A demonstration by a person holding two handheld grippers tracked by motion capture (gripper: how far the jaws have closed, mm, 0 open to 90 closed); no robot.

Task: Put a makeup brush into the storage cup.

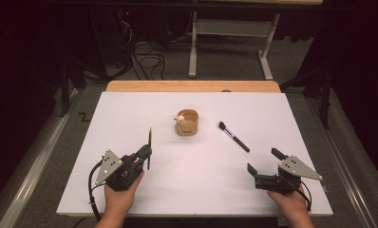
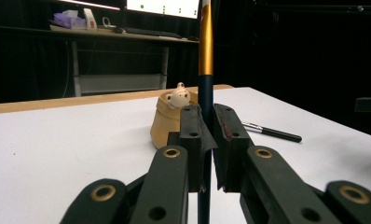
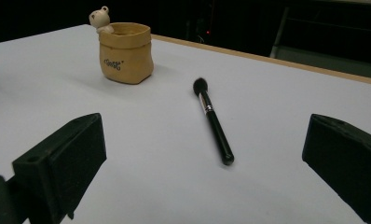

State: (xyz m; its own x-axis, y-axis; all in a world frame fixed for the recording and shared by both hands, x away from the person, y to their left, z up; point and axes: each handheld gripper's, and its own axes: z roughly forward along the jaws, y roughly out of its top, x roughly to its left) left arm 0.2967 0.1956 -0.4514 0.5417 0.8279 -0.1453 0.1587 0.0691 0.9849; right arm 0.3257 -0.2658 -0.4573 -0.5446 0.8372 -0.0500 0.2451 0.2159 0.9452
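While my left gripper [image 1: 147, 153] is clamped on a slim brush [image 1: 149, 147], I read the job as loading brushes into the little tan pot [image 1: 186, 123] mid-table. That brush stands near upright between the pads, dark lower handle pinched, gold section above the jaws in the left gripper view [image 2: 205, 42]. The right gripper [image 1: 265, 162] sits with jaws spread wide, nothing between them, low near the front right of the white table [image 1: 130, 109].

The second brush [image 1: 234, 137] lies flat on the table to the right of the pot, well apart from it, bristle head toward the pot, handle end toward my right gripper. In the right gripper view it sits between the open jaws but farther off [image 3: 214, 122].

Handling guess — both brushes are light, stiff, thin, and glossy, so likely slippery and prone to pivoting in a two-pad pinch. I'd take the lying one on the handle around mid-length or just behind the ferrule, never on the bristles — those are soft and would splay. It sits low on the table, so the pads need to come right down to the surface either side of it.

The pot looks ceramic, small and light, with a little figure [image 1: 181, 117] on the rim — tippable and chippable. I'd lower the brush in gently, away from the figure.
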